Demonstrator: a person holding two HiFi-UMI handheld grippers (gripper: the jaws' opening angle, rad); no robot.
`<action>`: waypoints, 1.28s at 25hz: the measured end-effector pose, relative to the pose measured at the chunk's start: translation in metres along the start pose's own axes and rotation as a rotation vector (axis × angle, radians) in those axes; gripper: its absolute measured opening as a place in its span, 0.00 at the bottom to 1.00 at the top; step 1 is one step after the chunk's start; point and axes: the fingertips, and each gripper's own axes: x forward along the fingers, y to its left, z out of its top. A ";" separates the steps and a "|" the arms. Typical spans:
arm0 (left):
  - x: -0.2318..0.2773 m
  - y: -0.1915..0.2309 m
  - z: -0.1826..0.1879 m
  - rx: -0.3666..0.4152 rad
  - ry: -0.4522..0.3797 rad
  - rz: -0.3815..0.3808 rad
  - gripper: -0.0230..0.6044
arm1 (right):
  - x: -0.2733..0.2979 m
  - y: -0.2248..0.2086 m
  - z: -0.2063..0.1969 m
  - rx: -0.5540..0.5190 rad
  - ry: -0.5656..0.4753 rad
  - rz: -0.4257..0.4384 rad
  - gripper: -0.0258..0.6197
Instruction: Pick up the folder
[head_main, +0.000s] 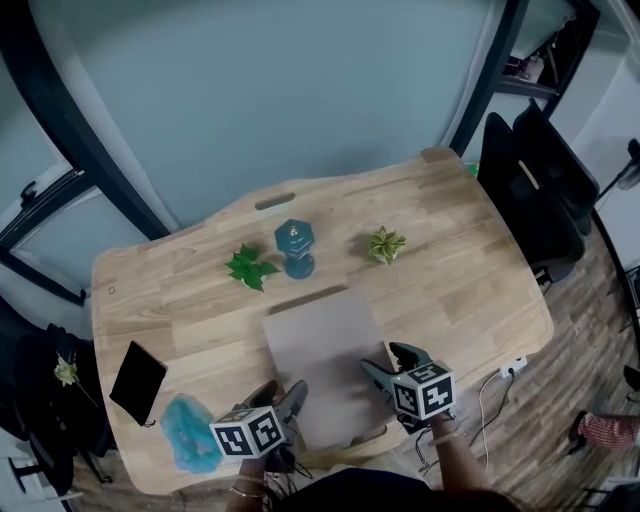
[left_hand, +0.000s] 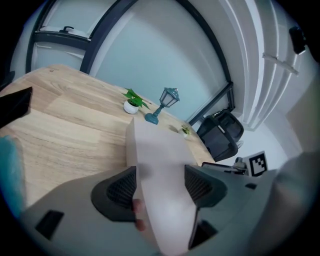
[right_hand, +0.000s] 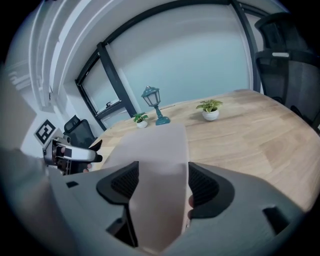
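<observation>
Left gripper: pitched downward, jaws wide apart, near-left corner of the grey folder between them. Right gripper: pitched downward, jaws wide apart, near-right corner between them. Folder extends ahead of both grippers over the wooden desk.

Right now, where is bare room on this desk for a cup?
Bare wood: right of the folder up to the desk edge; also left of it, behind the black pad. Crowded near edge: left hand-held gripper, right hand-held gripper, blue cloth.
</observation>
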 end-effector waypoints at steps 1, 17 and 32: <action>0.003 0.003 -0.002 -0.006 0.009 -0.001 0.48 | 0.002 -0.001 -0.001 0.008 0.003 0.003 0.48; 0.037 0.026 -0.036 -0.119 0.133 -0.011 0.55 | 0.030 -0.017 -0.021 0.215 0.082 0.116 0.57; 0.045 0.026 -0.049 -0.220 0.159 -0.050 0.57 | 0.038 -0.023 -0.034 0.372 0.102 0.215 0.59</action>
